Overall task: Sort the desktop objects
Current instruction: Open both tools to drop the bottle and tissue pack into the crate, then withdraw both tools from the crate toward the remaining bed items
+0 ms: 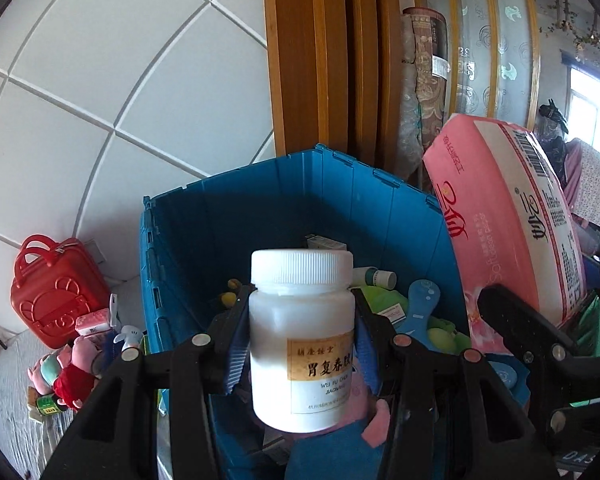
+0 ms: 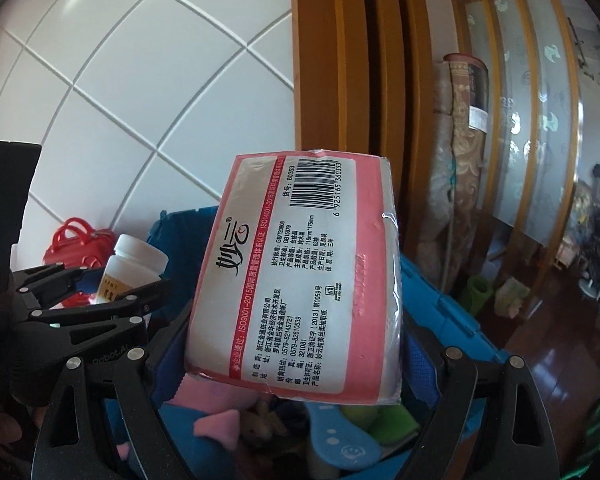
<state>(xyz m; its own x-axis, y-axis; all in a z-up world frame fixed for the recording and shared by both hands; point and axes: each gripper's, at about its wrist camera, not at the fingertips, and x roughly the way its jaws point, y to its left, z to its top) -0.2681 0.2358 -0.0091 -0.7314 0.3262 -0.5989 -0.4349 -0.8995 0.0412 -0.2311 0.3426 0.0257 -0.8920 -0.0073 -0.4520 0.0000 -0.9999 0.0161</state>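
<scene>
My left gripper [image 1: 300, 304] is shut on a white plastic pill bottle [image 1: 302, 340] with a ribbed white cap and a yellow label. It holds the bottle upright above the open blue crate [image 1: 260, 208]. My right gripper [image 2: 296, 320] is shut on a pink tissue pack [image 2: 300, 280], its jaws wide around it, also above the crate [image 2: 452, 312]. The pack [image 1: 512, 216] shows at the right of the left wrist view. In the right wrist view the left gripper [image 2: 132, 292] and the bottle [image 2: 136, 264] appear at the left. The right fingertips are hidden behind the pack.
The crate holds several things: a small bottle [image 1: 376, 277], a blue plastic piece [image 1: 420, 304], green plush [image 1: 444, 336], pink and blue cloth. Left of it stand a red toy suitcase [image 1: 56, 292] and plush toys [image 1: 68, 372]. Behind are a tiled wall and a wooden door frame [image 1: 320, 60].
</scene>
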